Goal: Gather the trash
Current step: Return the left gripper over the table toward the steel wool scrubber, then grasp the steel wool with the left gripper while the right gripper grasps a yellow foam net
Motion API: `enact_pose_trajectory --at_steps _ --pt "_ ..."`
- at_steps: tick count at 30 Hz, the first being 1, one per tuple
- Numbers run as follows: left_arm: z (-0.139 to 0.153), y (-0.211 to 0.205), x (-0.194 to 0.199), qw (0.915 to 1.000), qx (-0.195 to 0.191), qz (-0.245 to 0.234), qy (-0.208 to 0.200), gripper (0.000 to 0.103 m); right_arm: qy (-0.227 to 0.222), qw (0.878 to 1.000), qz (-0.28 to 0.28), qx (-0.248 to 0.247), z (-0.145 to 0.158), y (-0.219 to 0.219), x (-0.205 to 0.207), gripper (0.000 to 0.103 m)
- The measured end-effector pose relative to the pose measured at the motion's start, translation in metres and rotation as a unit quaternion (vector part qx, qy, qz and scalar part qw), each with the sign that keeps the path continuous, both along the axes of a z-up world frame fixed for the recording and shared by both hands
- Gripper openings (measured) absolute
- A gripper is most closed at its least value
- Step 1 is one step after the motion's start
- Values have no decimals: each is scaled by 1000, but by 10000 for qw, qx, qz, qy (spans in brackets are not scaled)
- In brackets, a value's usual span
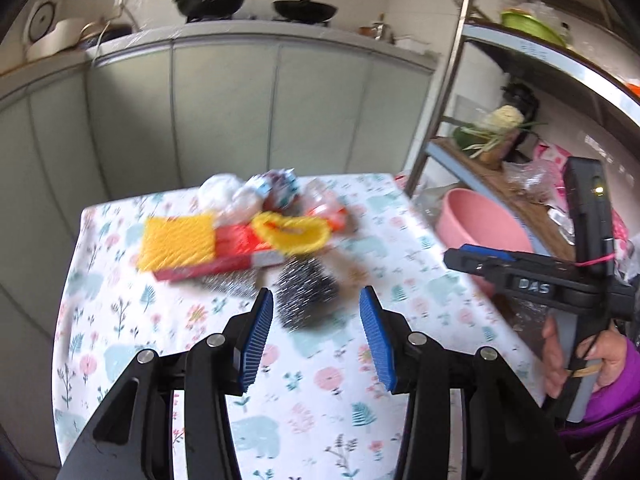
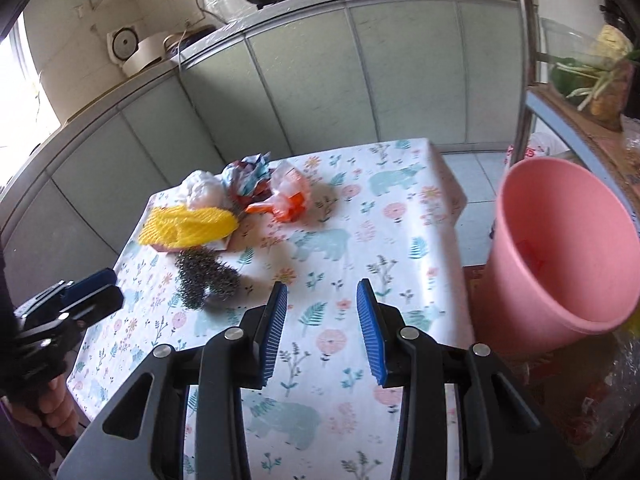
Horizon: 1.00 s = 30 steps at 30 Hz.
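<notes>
A steel wool scrubber [image 1: 306, 294] [image 2: 204, 276] lies on the floral tablecloth [image 1: 320, 380] [image 2: 332, 248]. My left gripper [image 1: 316, 300] is open, its jaws either side of the scrubber's near end, just above it. Behind lie yellow foam netting [image 1: 176, 240] [image 2: 188, 226], a red box [image 1: 236, 250], a crumpled wrapper [image 2: 248, 178], a white wad [image 2: 202, 190] and an orange plastic bag [image 2: 292, 196]. My right gripper [image 2: 322, 292] is open and empty over the table's middle; it also shows in the left wrist view [image 1: 476, 256]. A pink bin [image 2: 560, 252] [image 1: 476, 220] stands right of the table.
Grey cabinets [image 1: 224, 108] with woks [image 1: 208, 0] on the counter stand behind the table. A metal shelf rack [image 1: 452, 80] with vegetables [image 1: 496, 128] and bags stands at the right, beside the bin.
</notes>
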State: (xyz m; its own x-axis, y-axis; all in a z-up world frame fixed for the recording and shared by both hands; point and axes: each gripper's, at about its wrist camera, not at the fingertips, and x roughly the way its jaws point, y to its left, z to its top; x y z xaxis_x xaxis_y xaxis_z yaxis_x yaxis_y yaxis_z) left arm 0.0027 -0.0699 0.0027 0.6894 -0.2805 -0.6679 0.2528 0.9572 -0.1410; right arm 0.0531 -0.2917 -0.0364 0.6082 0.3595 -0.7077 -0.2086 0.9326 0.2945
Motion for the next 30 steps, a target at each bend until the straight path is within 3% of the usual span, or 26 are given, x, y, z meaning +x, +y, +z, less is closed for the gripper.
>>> enact_pose_trajectory --at_steps 19,22,24,30 --pt "-52 -10 47 9990 216 81 380 44 149 9989 437 55 -14 24 14 37" --pt "-55 -10 49 9993 151 47 342 35 15 9970 747 186 1 36 16 37" --pt "-57 -10 50 9993 153 -12 341 13 -42 9952 924 307 11 43 18 37" --pt "-55 -3 44 9992 -49 -144 364 8 -238 9890 1443 221 30 83 25 47"
